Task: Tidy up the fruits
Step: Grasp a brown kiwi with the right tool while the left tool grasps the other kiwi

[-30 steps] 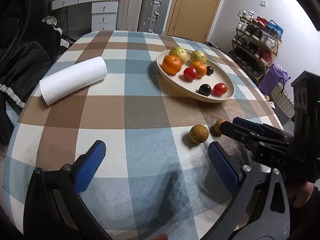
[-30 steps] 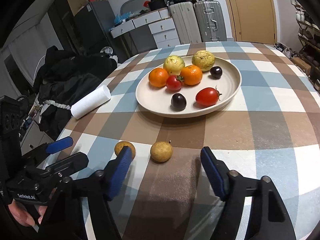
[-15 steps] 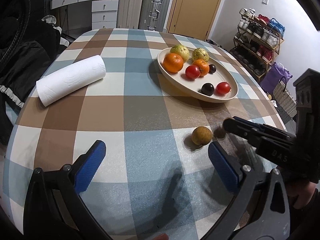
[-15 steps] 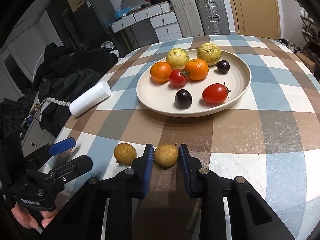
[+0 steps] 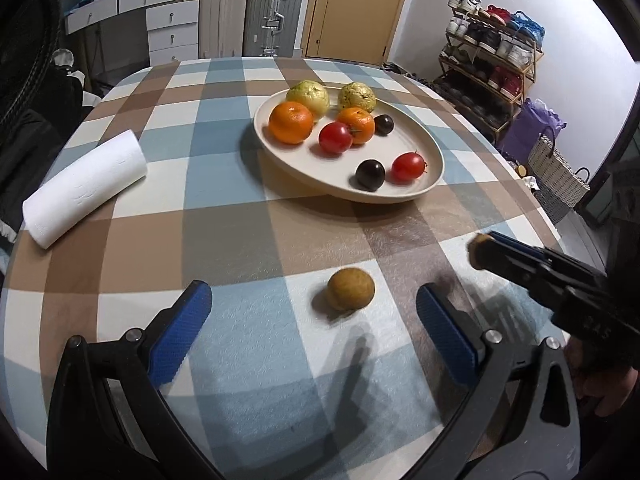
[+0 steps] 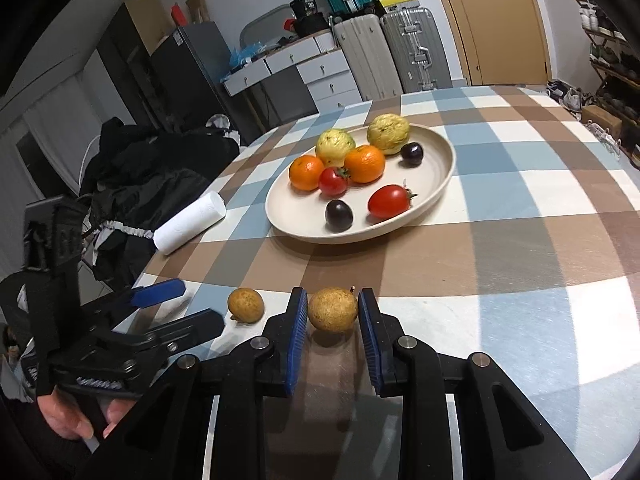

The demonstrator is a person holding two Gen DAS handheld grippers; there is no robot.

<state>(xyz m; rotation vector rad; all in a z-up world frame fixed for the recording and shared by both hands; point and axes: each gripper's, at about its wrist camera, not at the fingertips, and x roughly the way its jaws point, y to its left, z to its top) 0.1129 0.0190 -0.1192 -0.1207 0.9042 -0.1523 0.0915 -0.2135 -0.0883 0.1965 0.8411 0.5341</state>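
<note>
Right gripper (image 6: 333, 316): pads clamped on a brown round fruit (image 6: 333, 310), near the tabletop's front edge.
Left gripper (image 5: 314, 326): spread wide around a second brown fruit (image 5: 351, 289).
Beyond: plate (image 6: 436, 190) holding oranges, tomatoes, plums, guavas.
Left edge: paper towel roll (image 5: 84, 193).

A lived-in home, a dining corner near the entrance. A round table under a blue, brown and white checked cloth (image 5: 224, 216) stands near; at far left are white drawer units (image 5: 172, 28), beside them ribbed hard-shell suitcases (image 5: 274, 16) and a tan wooden door (image 5: 356, 4). At far right a metal shoe rack full of shoes (image 5: 492, 52) lines the wall, and dark clothes (image 6: 152, 176) are heaped left of the table.
</note>
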